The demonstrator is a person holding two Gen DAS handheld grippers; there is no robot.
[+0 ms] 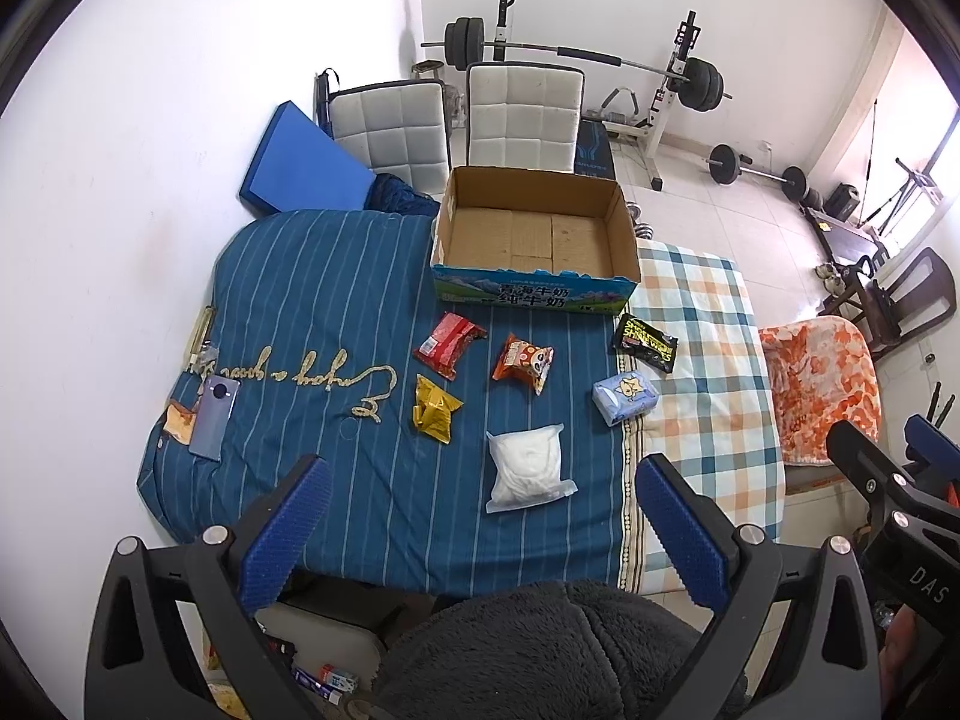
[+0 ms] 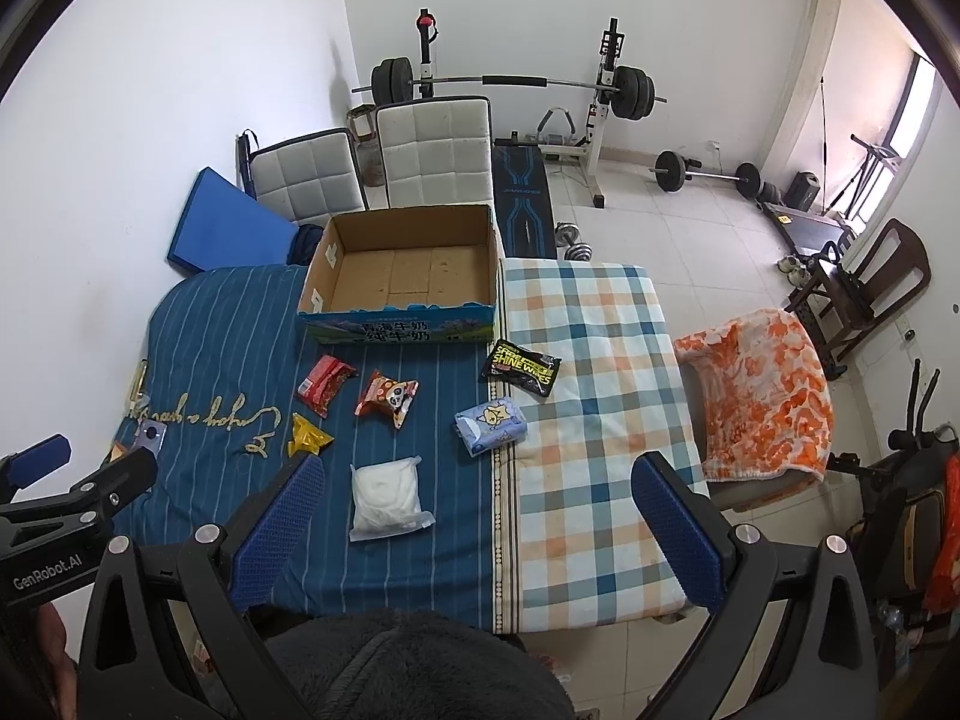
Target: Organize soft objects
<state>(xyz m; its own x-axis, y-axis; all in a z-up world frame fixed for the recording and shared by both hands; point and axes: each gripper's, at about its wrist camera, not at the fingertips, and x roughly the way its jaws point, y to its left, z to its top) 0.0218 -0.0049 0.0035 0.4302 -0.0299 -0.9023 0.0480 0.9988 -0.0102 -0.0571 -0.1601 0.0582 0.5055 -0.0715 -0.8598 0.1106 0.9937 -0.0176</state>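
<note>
An empty cardboard box (image 1: 534, 234) (image 2: 402, 270) stands at the far end of the blue striped cover (image 1: 336, 312). In front of it lie several soft packs: a red packet (image 1: 449, 343) (image 2: 324, 383), an orange panda packet (image 1: 523, 362) (image 2: 387, 397), a gold packet (image 1: 435, 409) (image 2: 307, 436), a clear bag of white material (image 1: 528, 468) (image 2: 387, 498), a light blue tissue pack (image 1: 624, 397) (image 2: 491, 425) and a black wipes pack (image 1: 645, 342) (image 2: 521, 367). My left gripper (image 1: 483, 474) and right gripper (image 2: 474, 471) are both open and empty, held above the near edge.
A phone (image 1: 215, 414) and small items lie at the left edge. A plaid mattress (image 2: 594, 396) lies on the right, an orange blanket (image 2: 762, 396) beyond it. Two white chairs (image 1: 522, 114), a blue pad (image 1: 306, 162) and a barbell rack (image 2: 510, 84) stand behind.
</note>
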